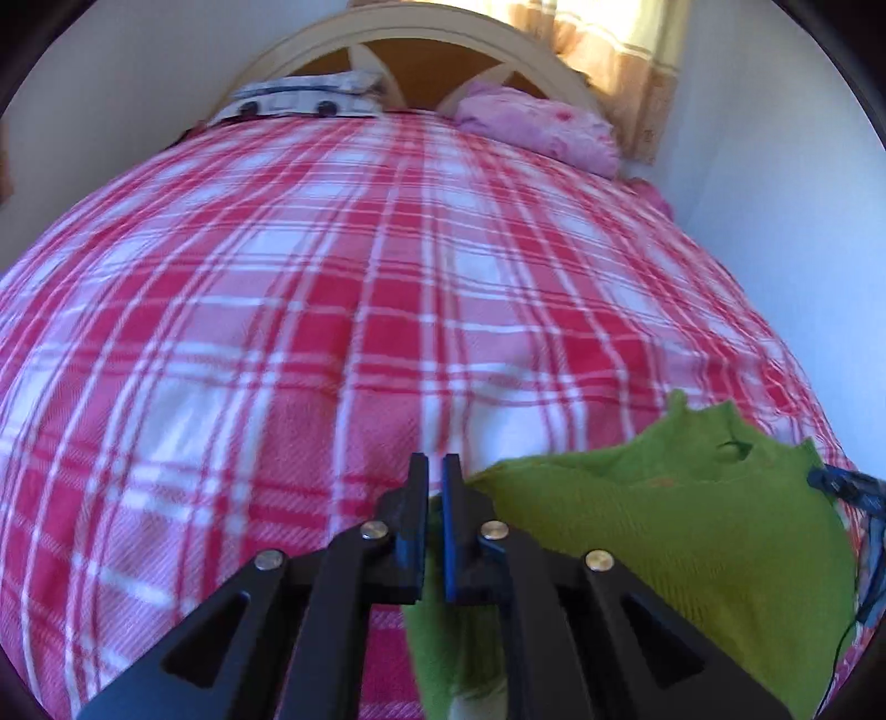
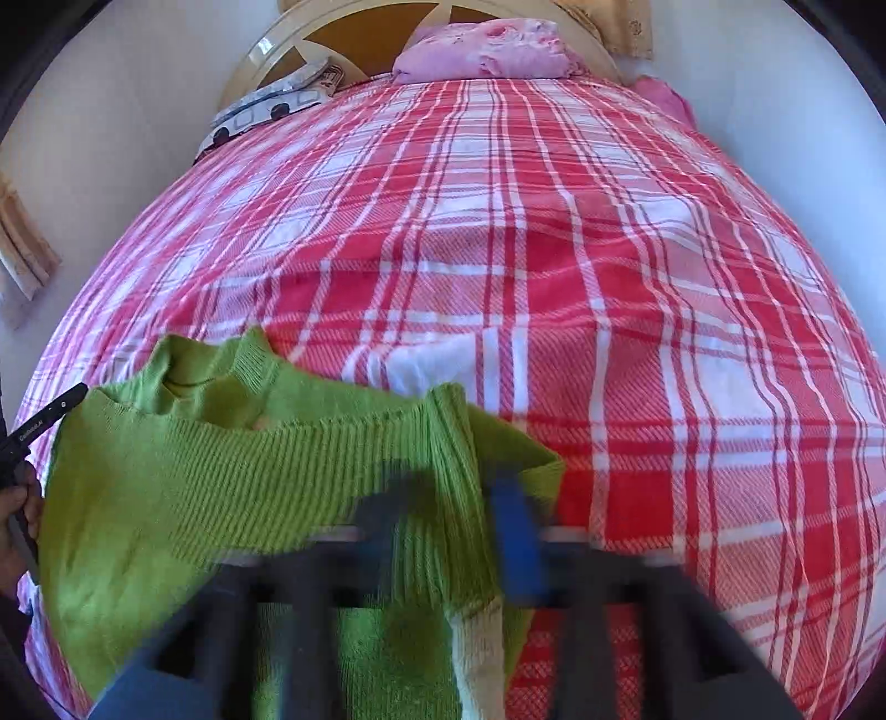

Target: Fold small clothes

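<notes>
A small green knitted sweater point(image 1: 692, 531) is held up above the red and white plaid bedcover point(image 1: 332, 304). My left gripper point(image 1: 436, 471) is shut on the sweater's left shoulder edge. In the right wrist view the same sweater point(image 2: 194, 476) hangs spread to the left, with its neck opening at the top. My right gripper point(image 2: 459, 498) is blurred and its jaws stand around the sweater's right shoulder and sleeve; they look shut on the cloth. The right gripper's tip point(image 1: 841, 484) shows at the far right of the left wrist view, and the left gripper's tip point(image 2: 44, 423) at the far left of the right wrist view.
The plaid bedcover point(image 2: 554, 249) fills both views. A pink pillow point(image 1: 542, 127) and a patterned grey pillow point(image 1: 310, 94) lie against the cream headboard point(image 1: 443, 33). A white wall point(image 1: 775, 194) runs along the bed's right side. A curtain point(image 1: 626, 50) hangs at the back right.
</notes>
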Available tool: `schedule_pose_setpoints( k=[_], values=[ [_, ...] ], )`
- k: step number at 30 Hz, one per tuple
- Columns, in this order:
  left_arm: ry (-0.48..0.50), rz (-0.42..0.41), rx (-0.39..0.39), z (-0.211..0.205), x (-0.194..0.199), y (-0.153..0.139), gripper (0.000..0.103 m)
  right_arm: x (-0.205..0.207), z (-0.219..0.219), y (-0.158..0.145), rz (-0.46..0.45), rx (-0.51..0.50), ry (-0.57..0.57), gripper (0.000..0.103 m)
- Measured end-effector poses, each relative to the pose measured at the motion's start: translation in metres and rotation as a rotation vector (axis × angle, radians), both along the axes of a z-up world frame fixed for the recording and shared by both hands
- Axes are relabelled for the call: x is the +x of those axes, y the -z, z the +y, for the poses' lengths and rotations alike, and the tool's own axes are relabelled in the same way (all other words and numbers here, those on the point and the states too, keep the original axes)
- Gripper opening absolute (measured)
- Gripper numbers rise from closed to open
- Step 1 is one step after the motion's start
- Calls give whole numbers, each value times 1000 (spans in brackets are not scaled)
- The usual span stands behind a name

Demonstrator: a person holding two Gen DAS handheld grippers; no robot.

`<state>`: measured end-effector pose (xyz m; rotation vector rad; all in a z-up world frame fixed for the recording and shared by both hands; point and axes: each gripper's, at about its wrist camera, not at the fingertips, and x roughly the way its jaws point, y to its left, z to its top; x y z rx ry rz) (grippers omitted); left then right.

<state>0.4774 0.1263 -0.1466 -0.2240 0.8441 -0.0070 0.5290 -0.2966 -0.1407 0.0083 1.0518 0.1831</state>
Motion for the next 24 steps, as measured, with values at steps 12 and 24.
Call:
schedule_pose_setpoints(
  k=[12,24],
  values=[
    [107,-133,150,-46,-126,-29,58,-148,50,-50,-179,56,-274,80],
    [-8,1,96,-25,-163,17,78,-182,81,-15,-68,7,-250,81]
  ],
)
